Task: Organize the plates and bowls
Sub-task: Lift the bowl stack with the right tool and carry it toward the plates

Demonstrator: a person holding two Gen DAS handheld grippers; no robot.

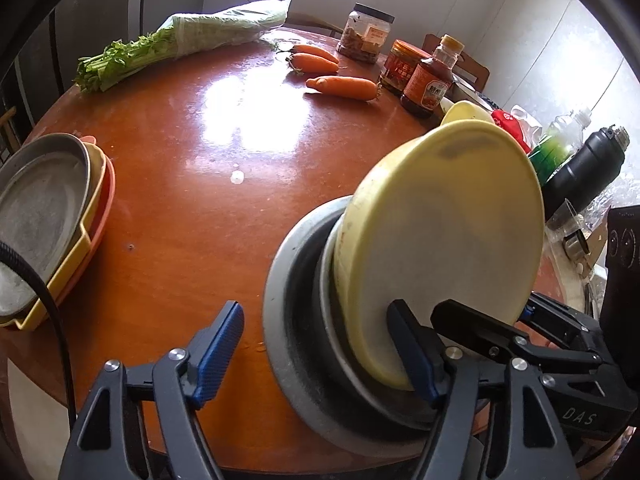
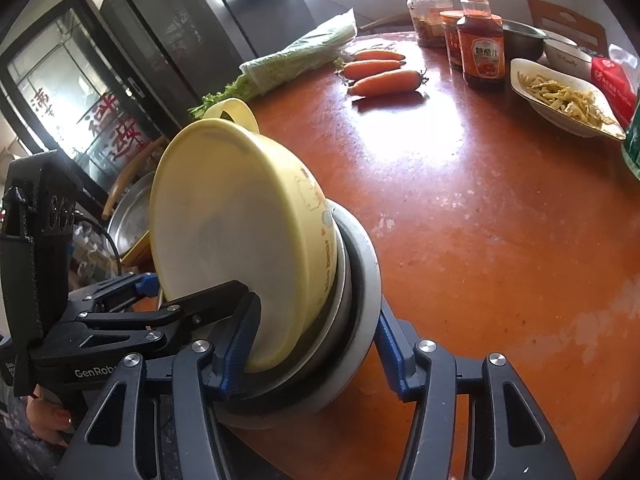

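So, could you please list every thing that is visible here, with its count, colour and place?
bowl stack: one, yellow over grey, tilted at the near table edge
plate pile: one, grey on yellow and orange, left edge
carrots: three, orange, far middle
bagged greens: one, green, far left
jars: two, clear and red-lidded, far right
sauce bottle: one, red-brown, beside the jars
food dish: one, white, right side
flask: one, black, right edge
table: one, orange-brown, under everything
left gripper: one, black and blue, open, at the stack
right gripper: one, black and blue, shut on the stack
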